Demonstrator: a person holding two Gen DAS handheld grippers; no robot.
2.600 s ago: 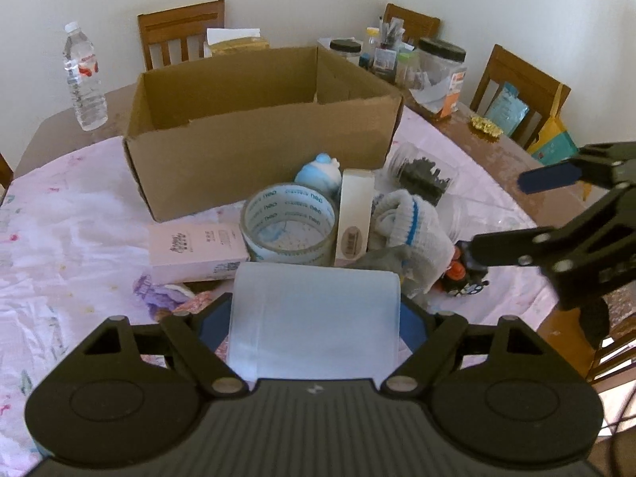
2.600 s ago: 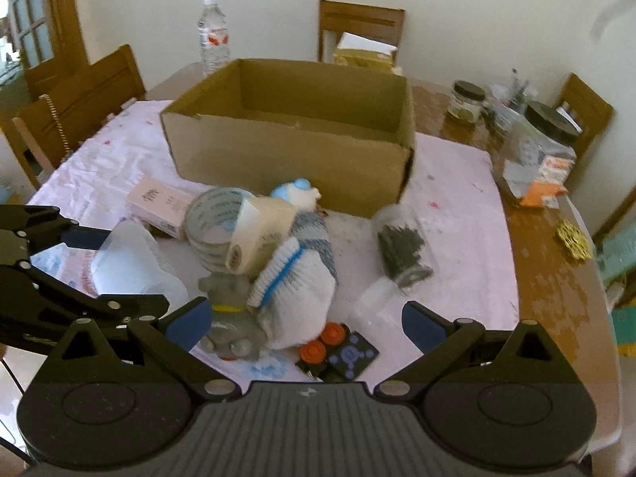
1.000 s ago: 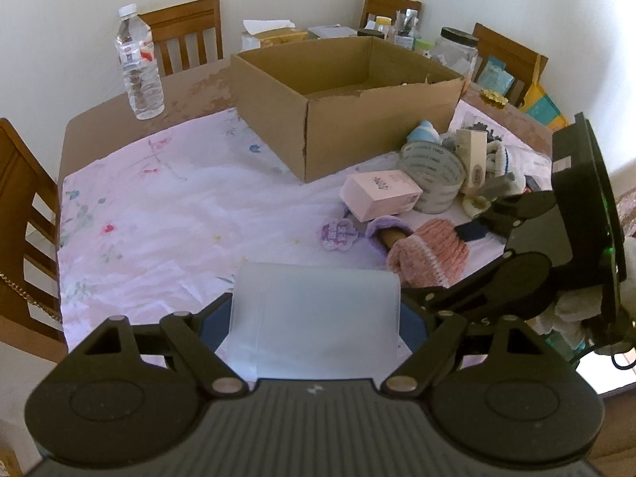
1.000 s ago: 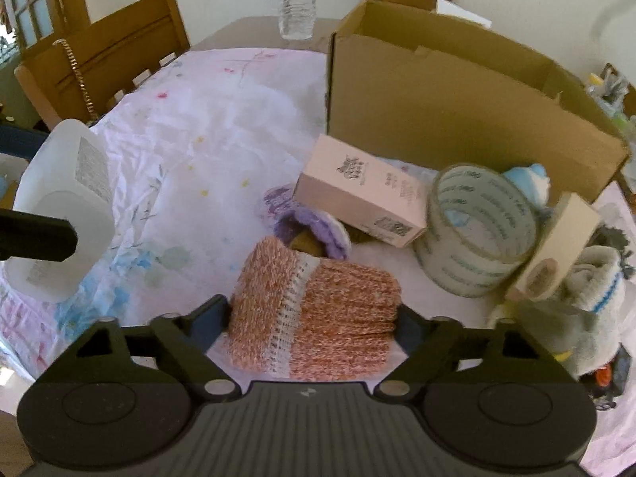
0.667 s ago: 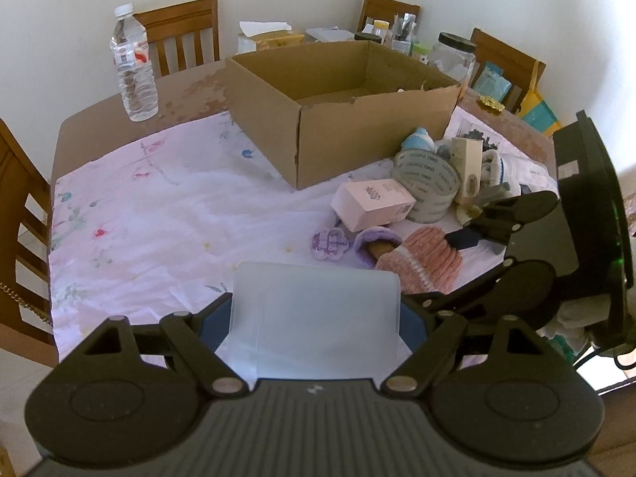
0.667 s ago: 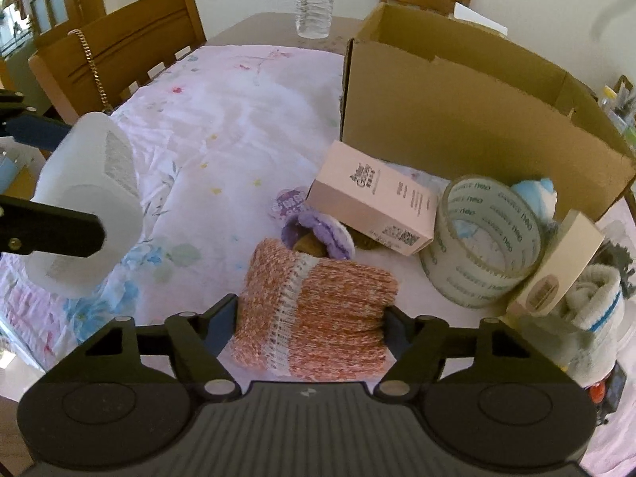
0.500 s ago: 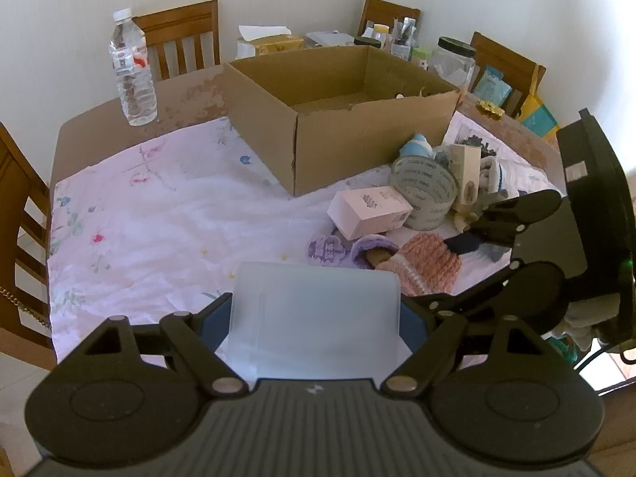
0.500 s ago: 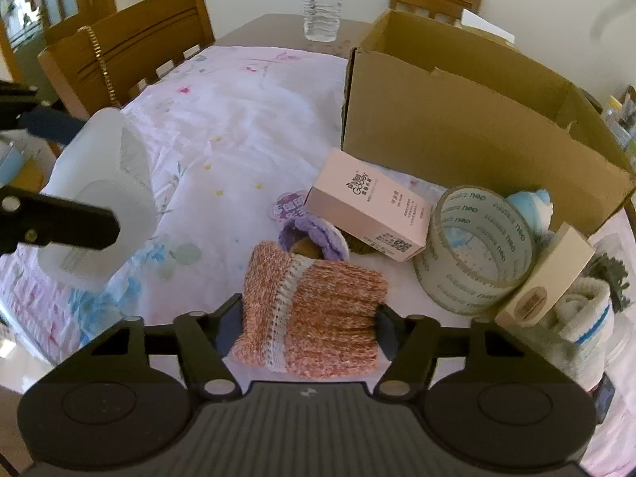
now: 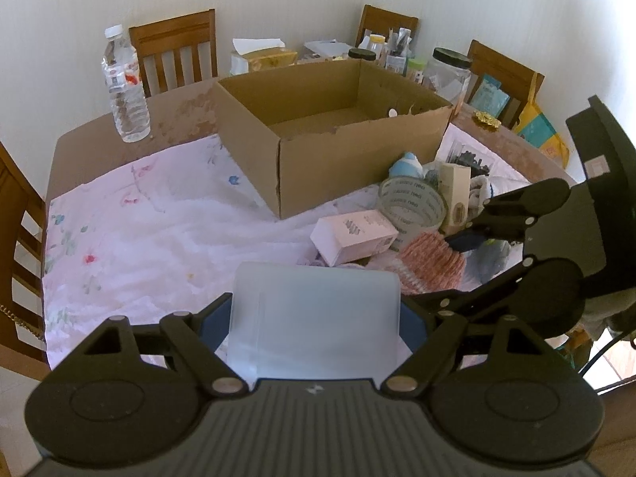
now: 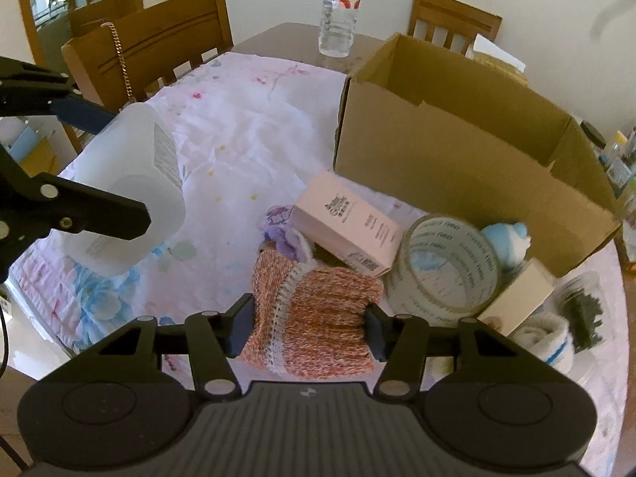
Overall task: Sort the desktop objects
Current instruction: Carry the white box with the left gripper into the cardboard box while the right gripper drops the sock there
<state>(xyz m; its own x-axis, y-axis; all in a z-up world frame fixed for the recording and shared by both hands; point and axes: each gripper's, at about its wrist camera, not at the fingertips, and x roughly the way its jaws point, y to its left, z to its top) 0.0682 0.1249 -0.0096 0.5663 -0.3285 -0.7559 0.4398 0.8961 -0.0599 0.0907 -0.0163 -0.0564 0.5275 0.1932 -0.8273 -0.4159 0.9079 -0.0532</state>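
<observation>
Right gripper (image 10: 309, 328) closing its jaws on the orange-and-white knitted cloth (image 10: 318, 314), which lies crosswise between the pads, open brown cardboard box (image 10: 457, 151) ahead and right; left gripper (image 9: 314, 318) spread wide, pinching the translucent white plastic jug (image 9: 314, 322).

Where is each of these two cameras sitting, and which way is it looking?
Left wrist view: sits on the left gripper, looking down across the table at the cardboard box; its fingers grip a white plastic container.
Right wrist view: sits on the right gripper, looking down at the clutter beside the box; its jaws are closing on an orange knitted piece.
Shared: box, water bottle, pink carton, tape roll, and each shows the other gripper.
</observation>
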